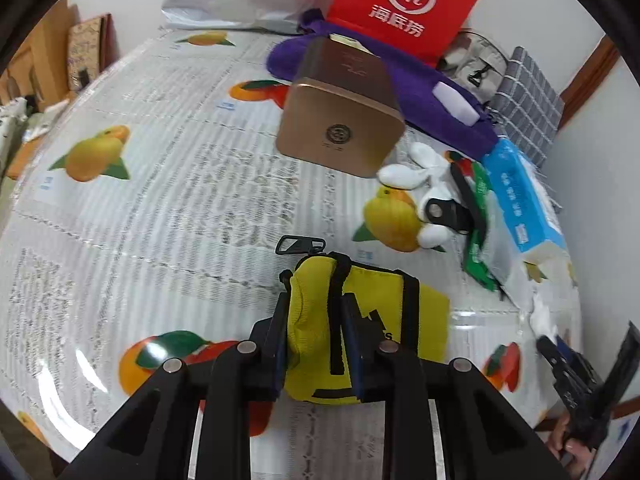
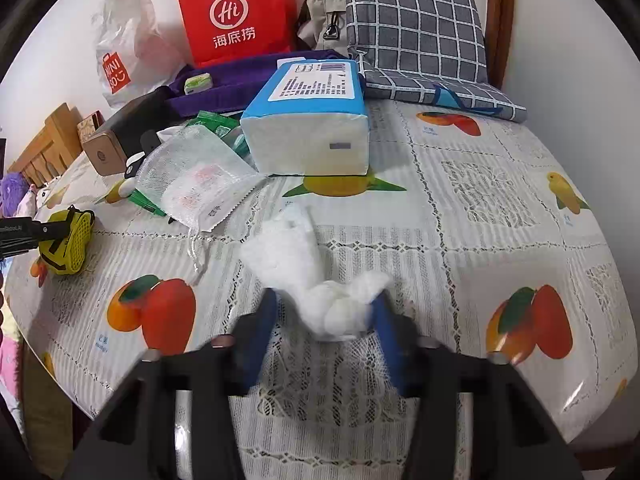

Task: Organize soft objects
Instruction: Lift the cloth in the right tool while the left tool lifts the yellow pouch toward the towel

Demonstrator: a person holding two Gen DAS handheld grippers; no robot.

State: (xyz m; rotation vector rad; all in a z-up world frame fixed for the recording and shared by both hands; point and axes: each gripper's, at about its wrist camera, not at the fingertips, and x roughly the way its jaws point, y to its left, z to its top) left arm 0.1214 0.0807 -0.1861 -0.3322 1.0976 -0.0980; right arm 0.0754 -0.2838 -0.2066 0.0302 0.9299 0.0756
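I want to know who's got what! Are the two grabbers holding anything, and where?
Left gripper pinches the yellow pouch at its rounded end. Right gripper holds the crumpled white tissue by its bunched lower end.

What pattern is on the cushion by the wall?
Grey with white grid checks; the cushion shows best in the right wrist view.

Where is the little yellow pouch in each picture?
Left wrist view: yellow pouch bottom centre, pinched by the left gripper.
Right wrist view: yellow pouch at the far left edge.
Shared landmark: red paper bag at the table's back.
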